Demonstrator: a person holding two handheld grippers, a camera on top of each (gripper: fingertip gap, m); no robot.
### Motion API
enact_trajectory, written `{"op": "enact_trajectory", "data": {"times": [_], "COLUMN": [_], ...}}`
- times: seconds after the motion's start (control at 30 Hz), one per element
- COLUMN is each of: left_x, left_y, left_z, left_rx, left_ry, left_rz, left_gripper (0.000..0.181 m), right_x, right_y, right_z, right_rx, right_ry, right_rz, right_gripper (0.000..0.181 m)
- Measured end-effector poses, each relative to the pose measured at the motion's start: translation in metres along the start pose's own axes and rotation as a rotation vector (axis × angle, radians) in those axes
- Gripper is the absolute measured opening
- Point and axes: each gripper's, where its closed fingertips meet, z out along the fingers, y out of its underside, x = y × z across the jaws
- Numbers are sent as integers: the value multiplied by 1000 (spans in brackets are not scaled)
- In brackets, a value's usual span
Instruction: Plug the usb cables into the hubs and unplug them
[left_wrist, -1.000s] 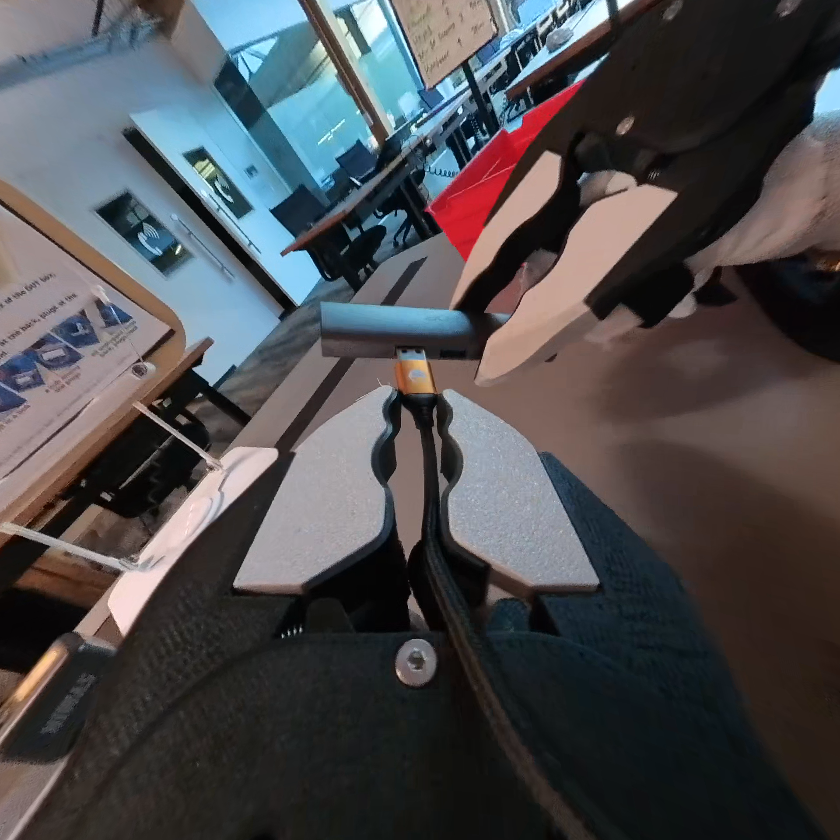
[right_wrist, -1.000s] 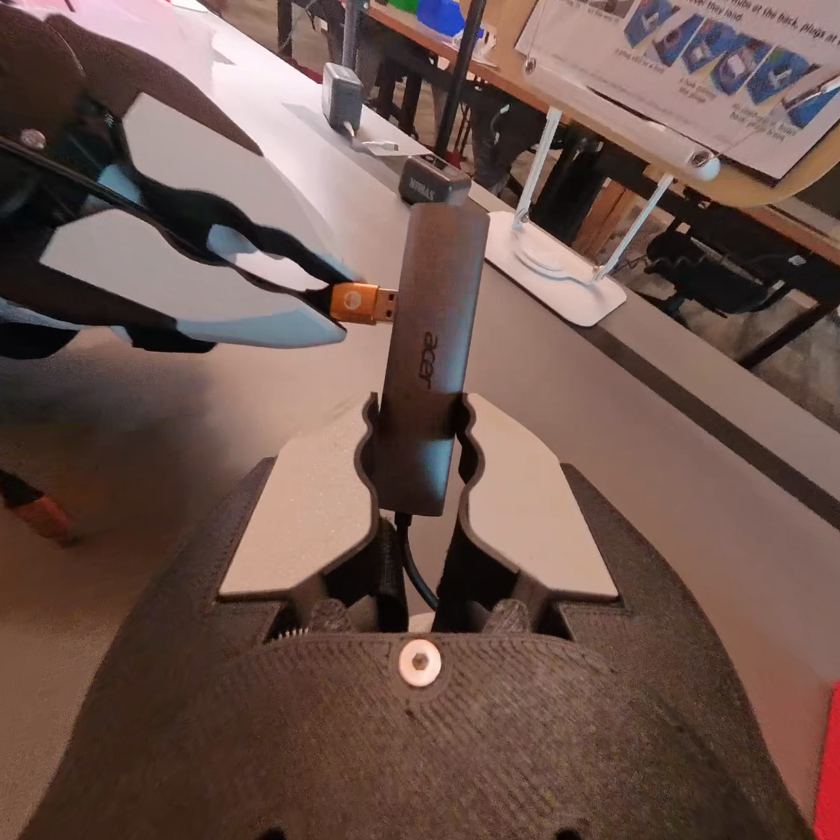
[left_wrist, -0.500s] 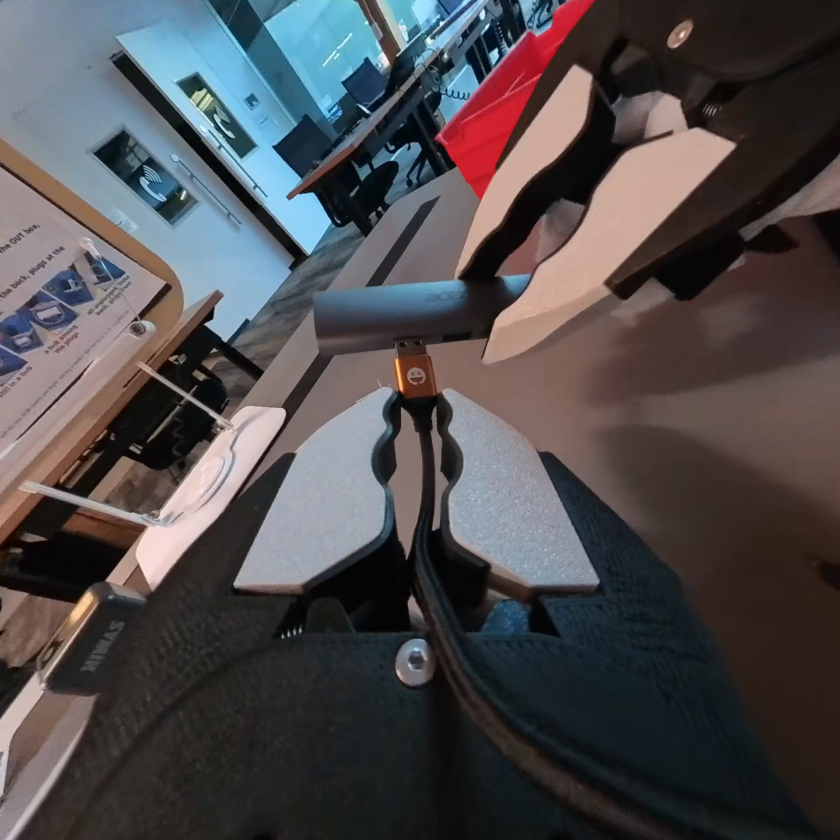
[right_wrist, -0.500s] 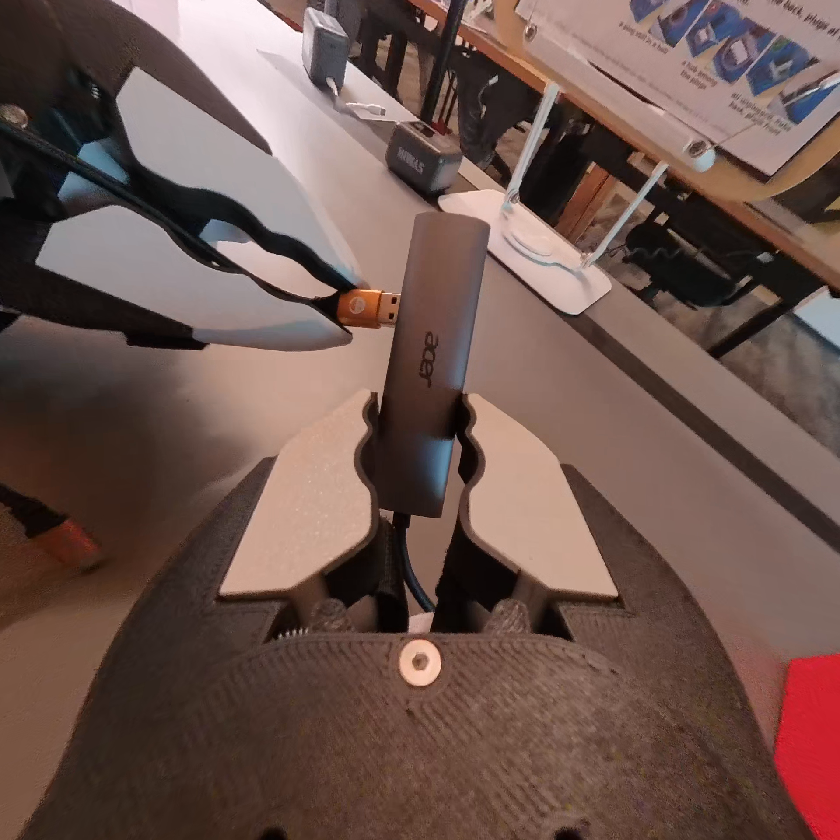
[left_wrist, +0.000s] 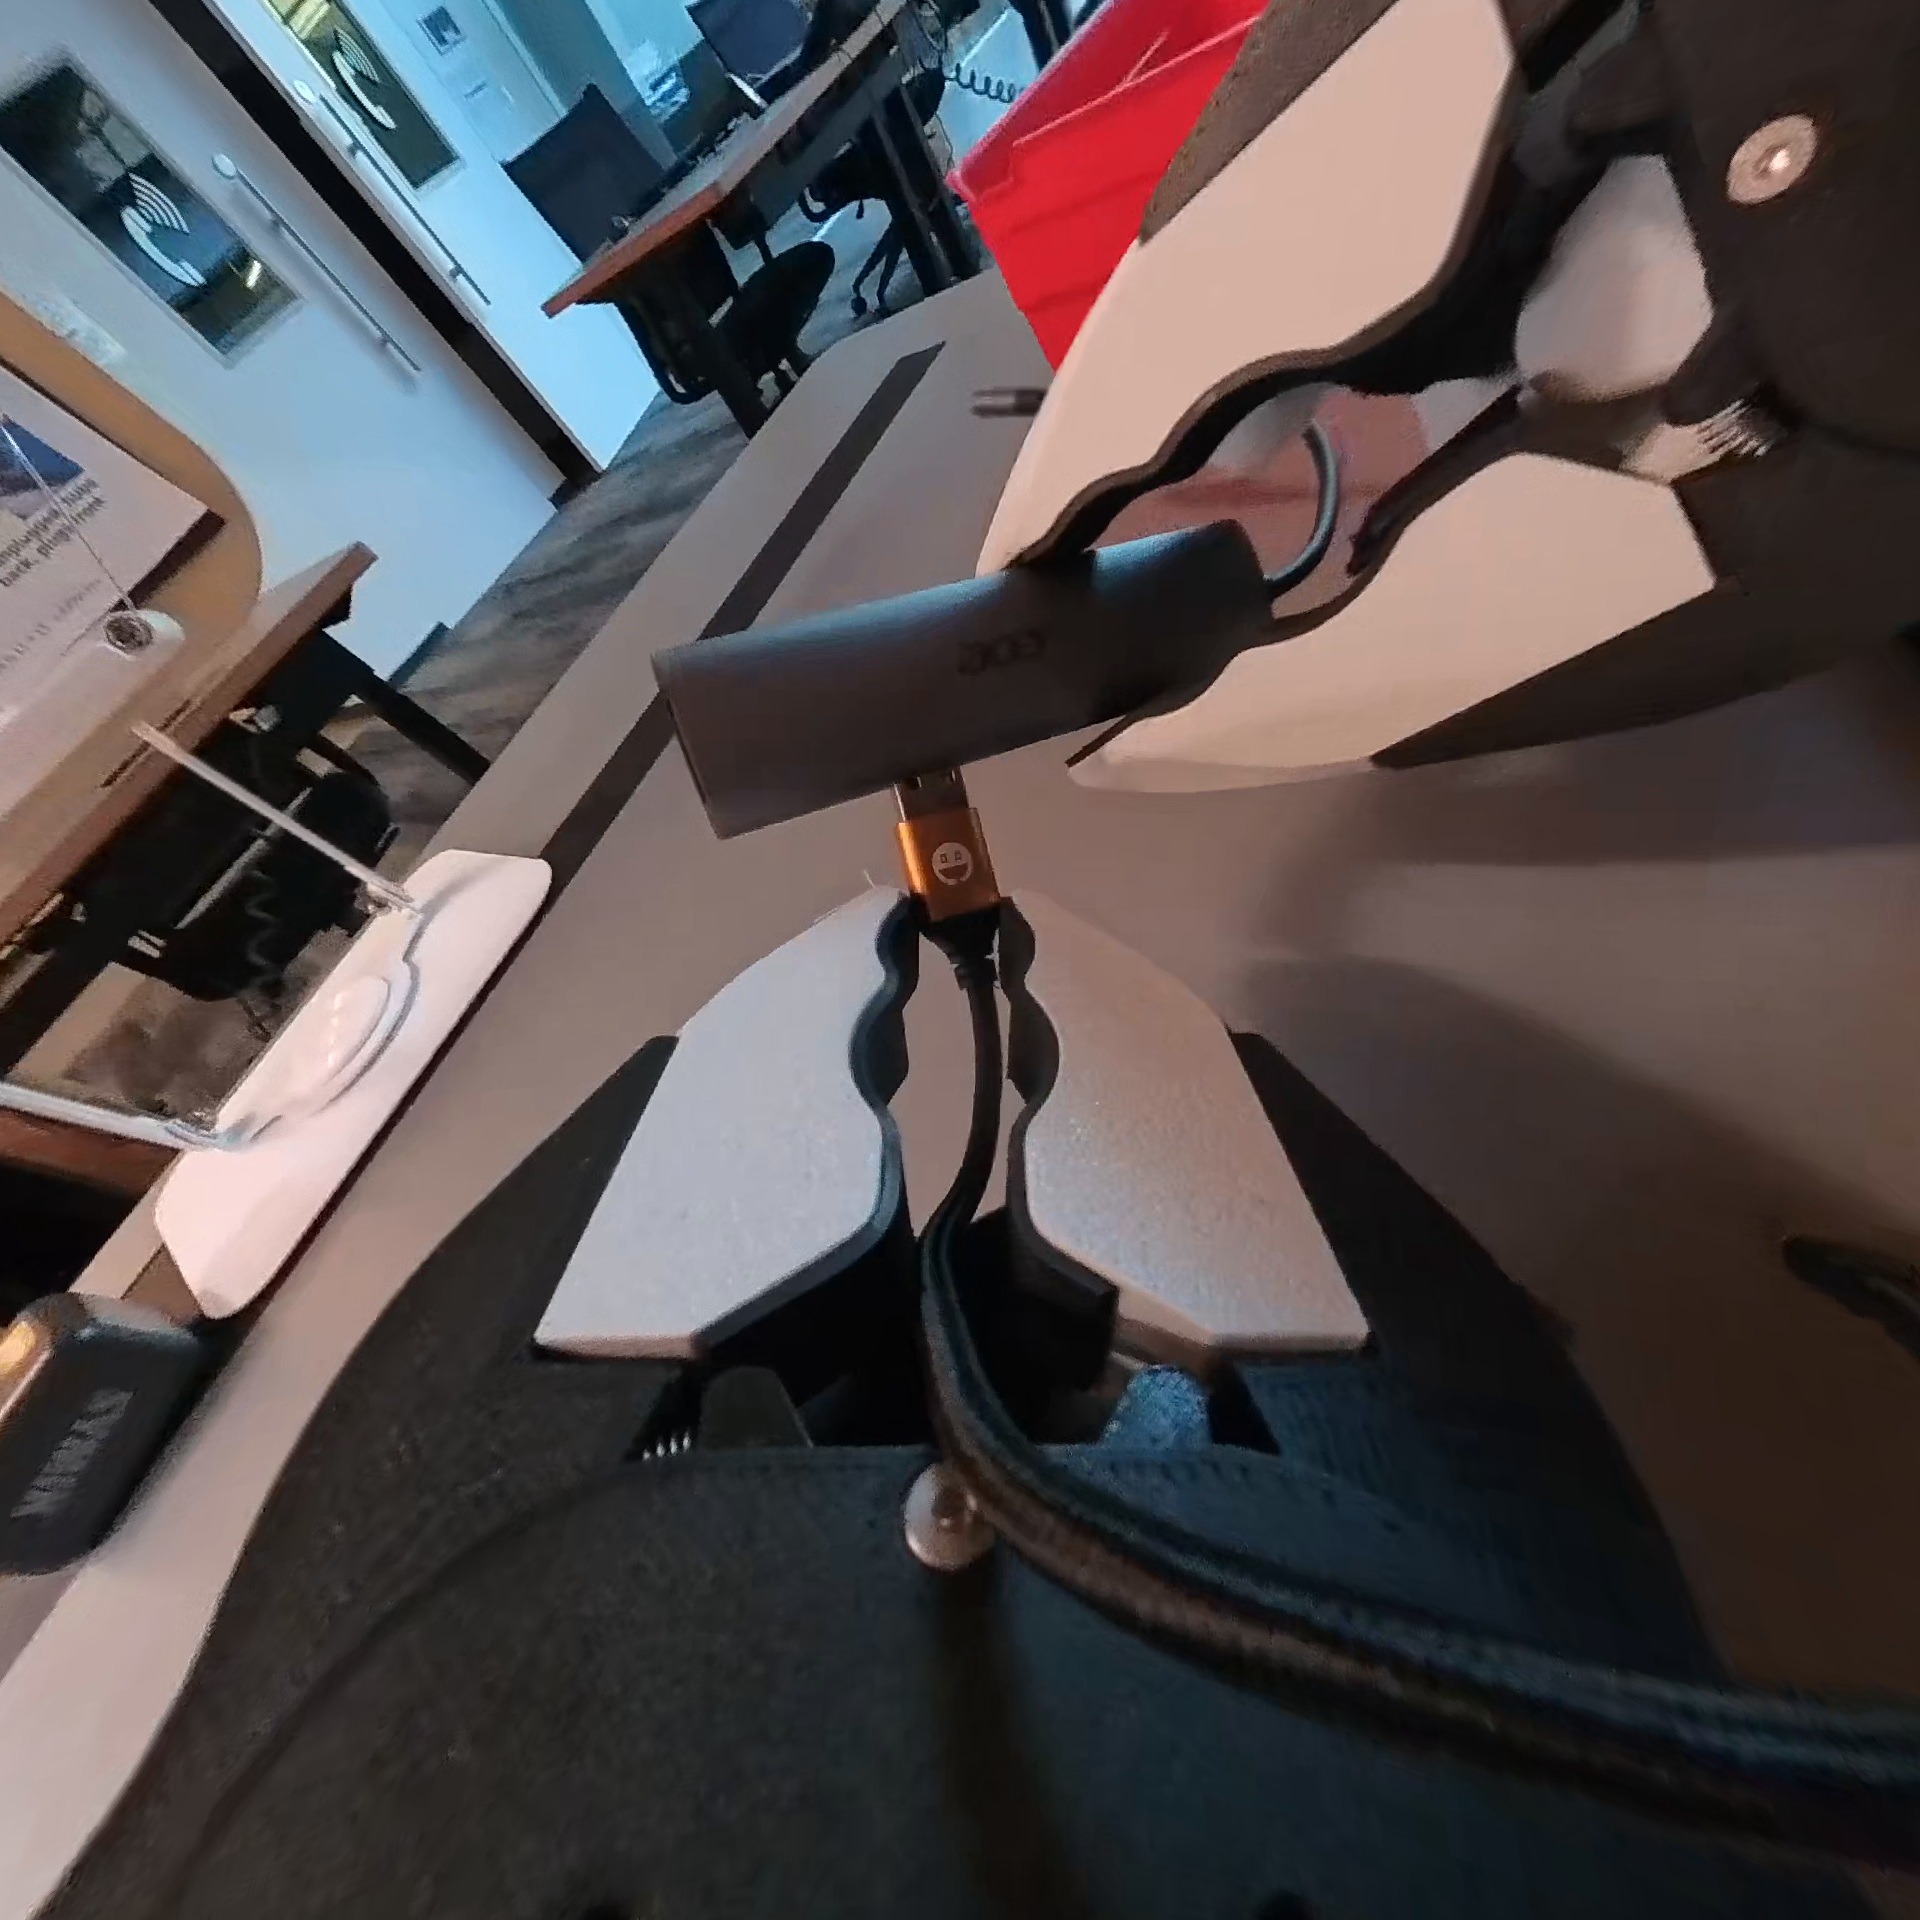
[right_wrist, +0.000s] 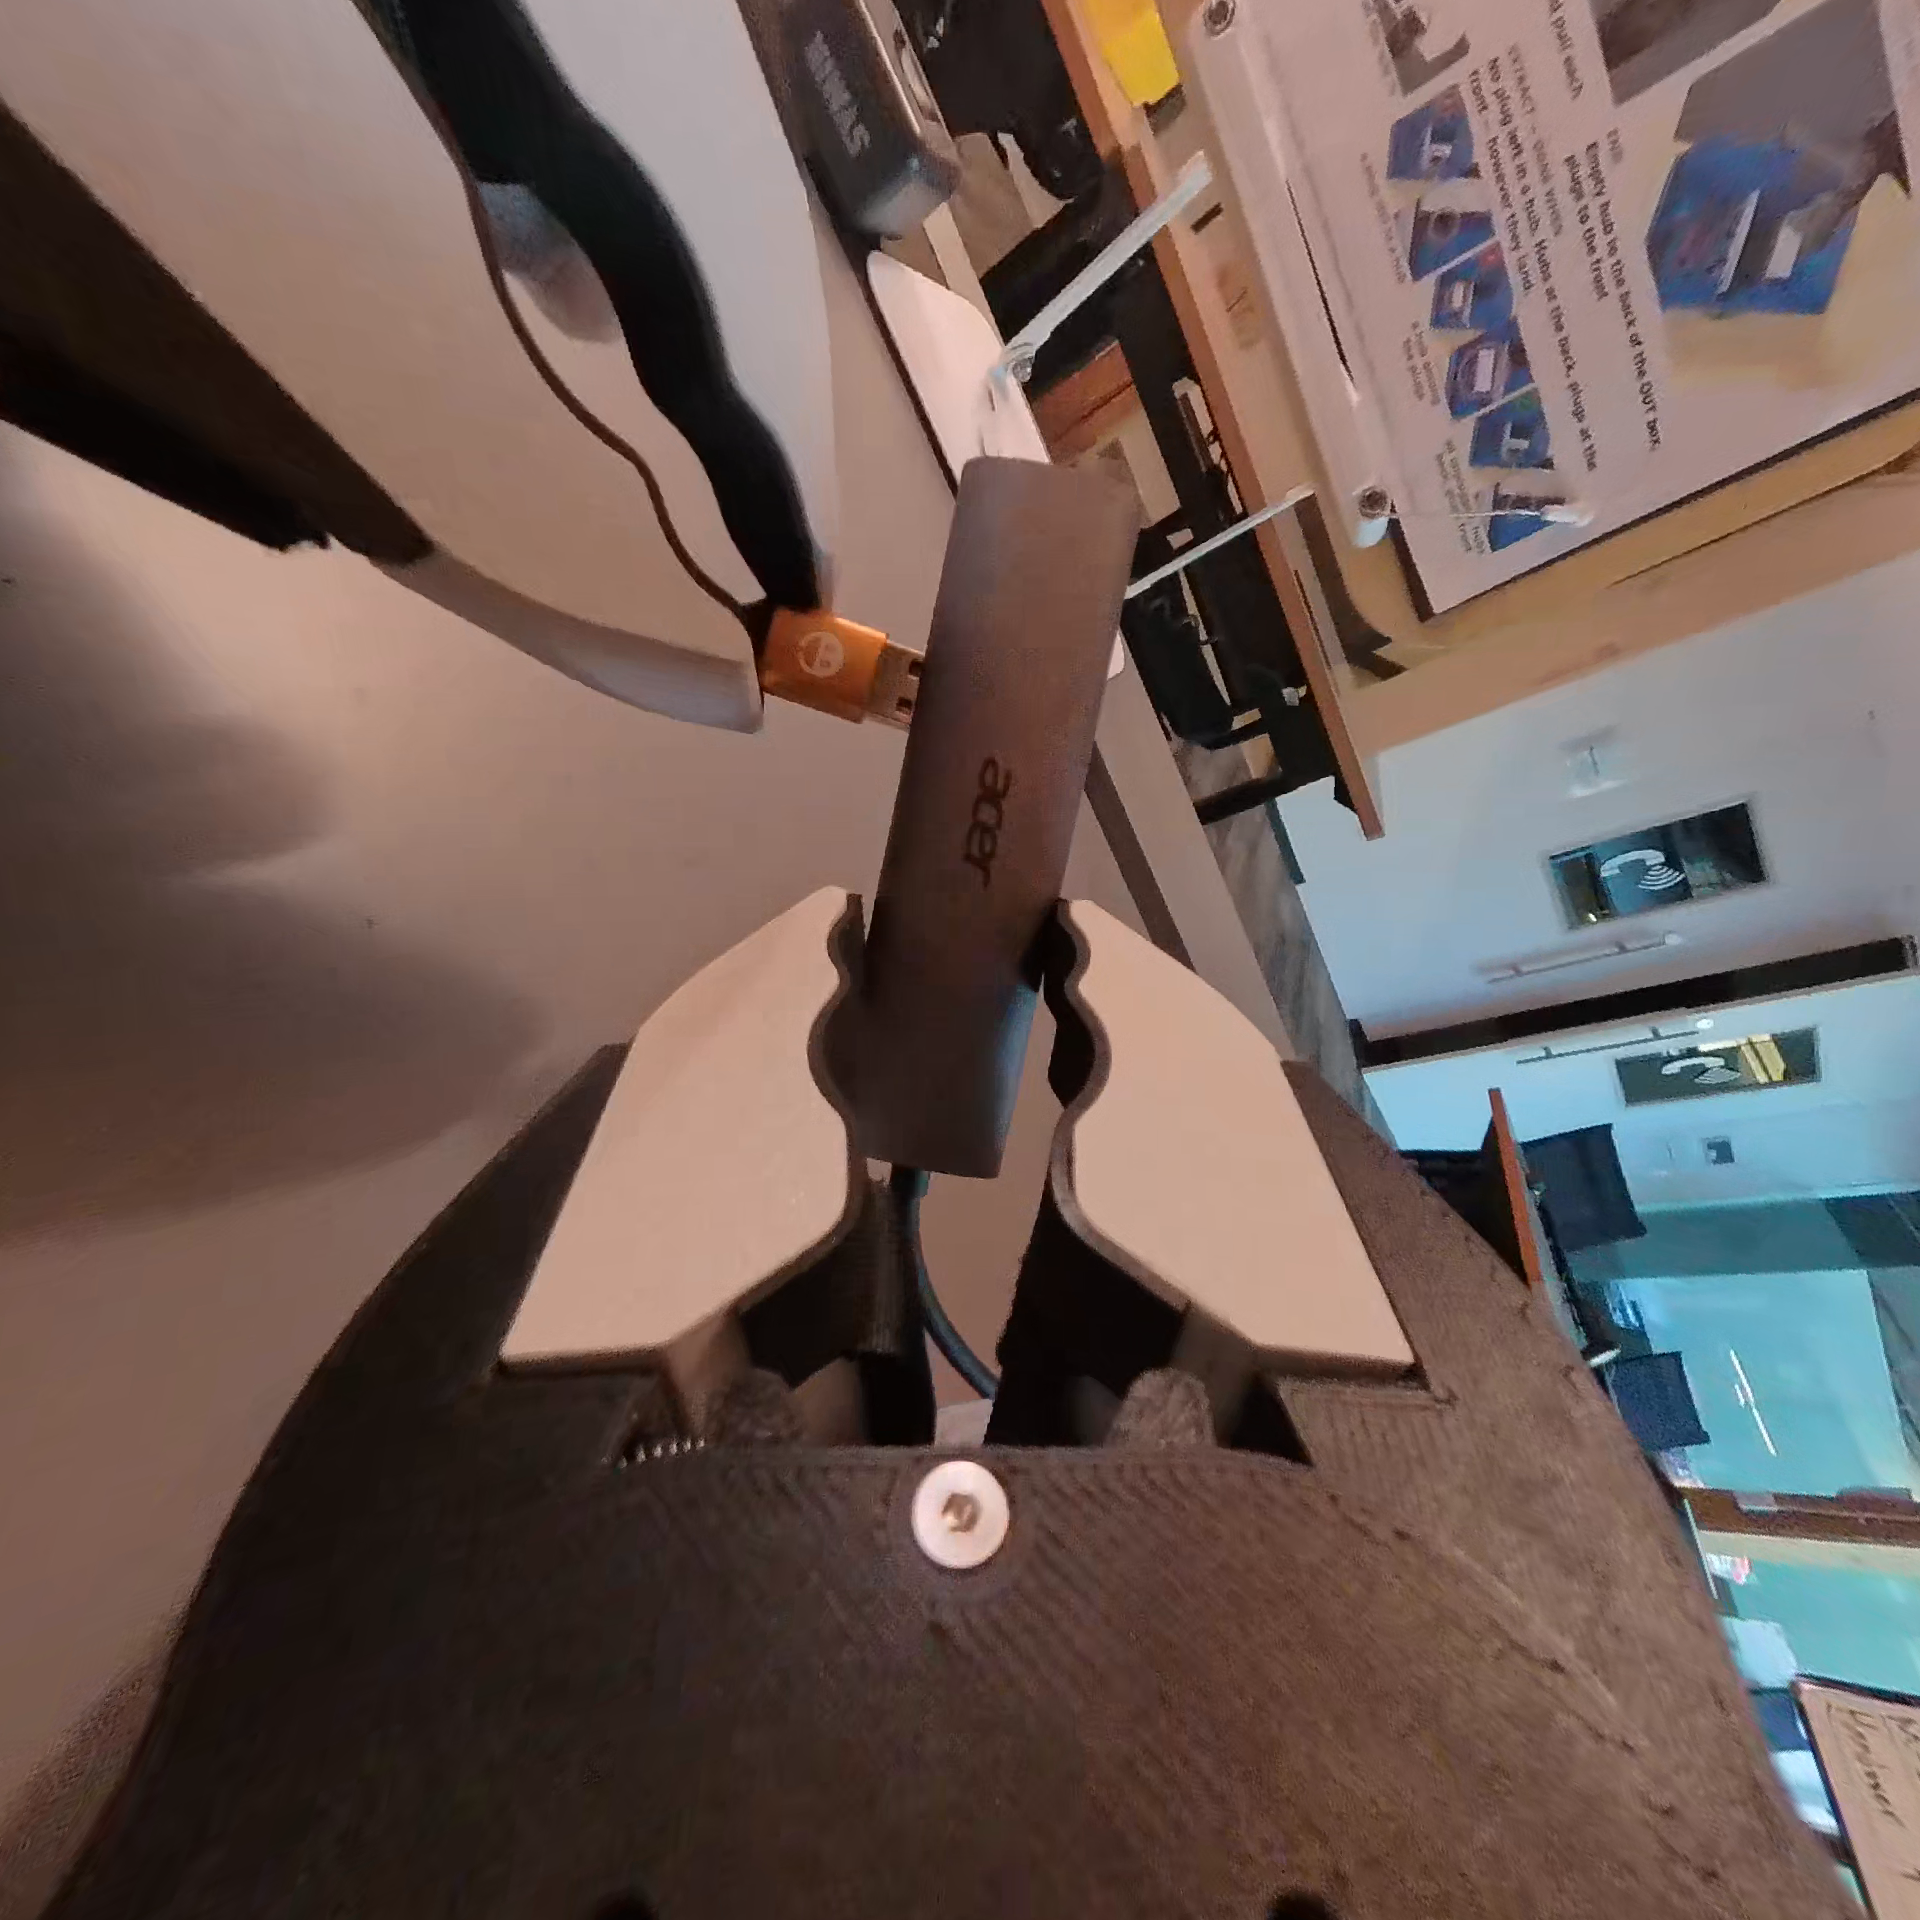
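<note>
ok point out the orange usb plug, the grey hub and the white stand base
orange usb plug (left_wrist: 948, 858), left wrist view, on its orange shell
grey hub (right_wrist: 997, 790), right wrist view, mid body
white stand base (left_wrist: 353, 1081), left wrist view, on its flat top

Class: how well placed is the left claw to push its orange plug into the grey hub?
Probably yes. The left claw grips the orange plug, whose metal tip already meets the side of the grey hub held by the right claw; nothing lies between.

In the left wrist view, the hub is held across mid-frame by the right gripper at upper right. The plug is set just below it, its tip in the hub's underside, gripped by the left gripper at lower centre. A stand is seen on the table at left.
</note>
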Motion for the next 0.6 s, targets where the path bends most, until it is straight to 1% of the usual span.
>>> {"op": "enact_trajectory", "data": {"times": [0.1, 0.17, 0.2, 0.23, 0.3, 0.4, 0.53, 0.6], "left_x": [1, 0, 0, 0, 0, 1, 2, 7], "left_y": [8, 13, 11, 8, 1, 4, -1, -2], "left_z": [2, 4, 3, 2, 0, 0, 0, 3], "left_rx": [-30, -57, -42, -29, -4, -11, 14, 23], "left_ry": [25, 17, 11, 5, -10, 2, 21, 68], "left_rz": [-48, -38, -22, -17, -2, -5, -7, -22], "left_gripper": [14, 14, 14, 14, 13, 14, 14, 15], "right_x": [-4, -9, -13, -13, -11, -15, -13, -17], "right_y": [-3, -7, -11, -9, -2, -1, -1, 5], "right_z": [-1, -1, -2, -1, 1, 2, 2, 3], "right_rx": [17, 36, 65, 62, 28, 31, 61, 48], "right_ry": [-18, -39, -80, -100, -100, -126, -174, -263], "right_rz": [-34, -18, 42, 89, 93, 98, 197, 333], "right_gripper": [34, 34, 34, 34, 35, 35, 34, 33]}}
